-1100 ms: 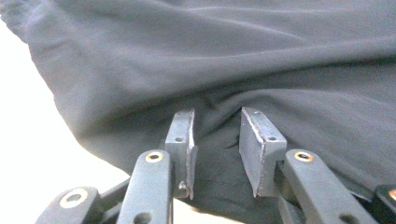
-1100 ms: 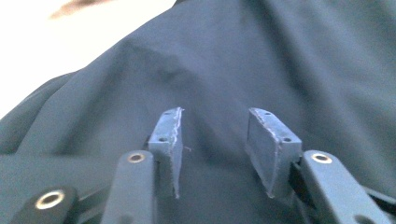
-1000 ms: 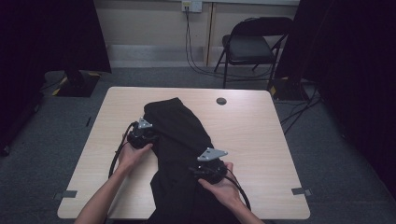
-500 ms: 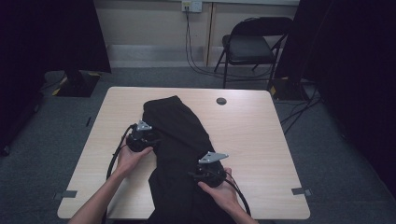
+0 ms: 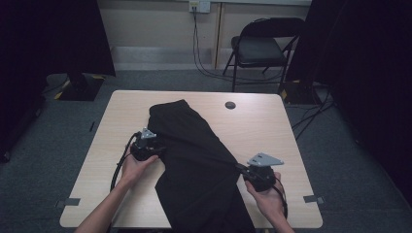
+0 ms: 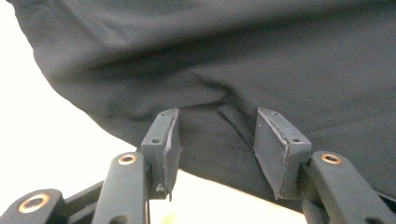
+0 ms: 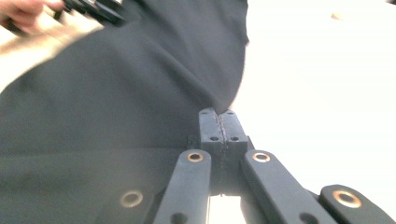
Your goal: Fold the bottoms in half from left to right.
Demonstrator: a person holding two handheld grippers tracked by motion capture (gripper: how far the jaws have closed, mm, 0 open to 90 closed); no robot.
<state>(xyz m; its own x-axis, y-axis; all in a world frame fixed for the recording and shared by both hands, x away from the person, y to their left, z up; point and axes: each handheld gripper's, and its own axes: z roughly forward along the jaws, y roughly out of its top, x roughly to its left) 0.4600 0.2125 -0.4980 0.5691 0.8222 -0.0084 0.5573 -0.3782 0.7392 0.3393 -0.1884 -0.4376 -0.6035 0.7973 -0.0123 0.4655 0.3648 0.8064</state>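
High view: black cloth pulled taut at its right edge

High view shows the cloth [image 5: 194,160] lying on the desk [image 5: 272,131], a long dark garment-like piece. Its long axis runs from the far end near the desk's middle, back toward the person and slightly right, with the near end hanging over the front edge. The far end is narrower and rounded.

Right hand-held gripper [image 5: 241,169]: jaws have just been closing and now stand clenched on the cloth's right edge; the right gripper view shows the pads [image 7: 208,123] pressed together with fabric pinched at their tips. A corner of cloth is drawn out sideways into a point.

Left hand-held gripper [image 5: 159,148]: at the cloth's left edge, jaws have just been opening. The left gripper view [image 6: 215,135] shows them apart, fabric between but not pressed. Released, then.

Judgement: the step looks like spreading or straightening the cloth. To do it well, the left side should take a fresh bite on the hem before the right pulls further; otherwise the whole piece slides rightward instead of flattening. Keep the pull low and level to the desk, away from the axis.
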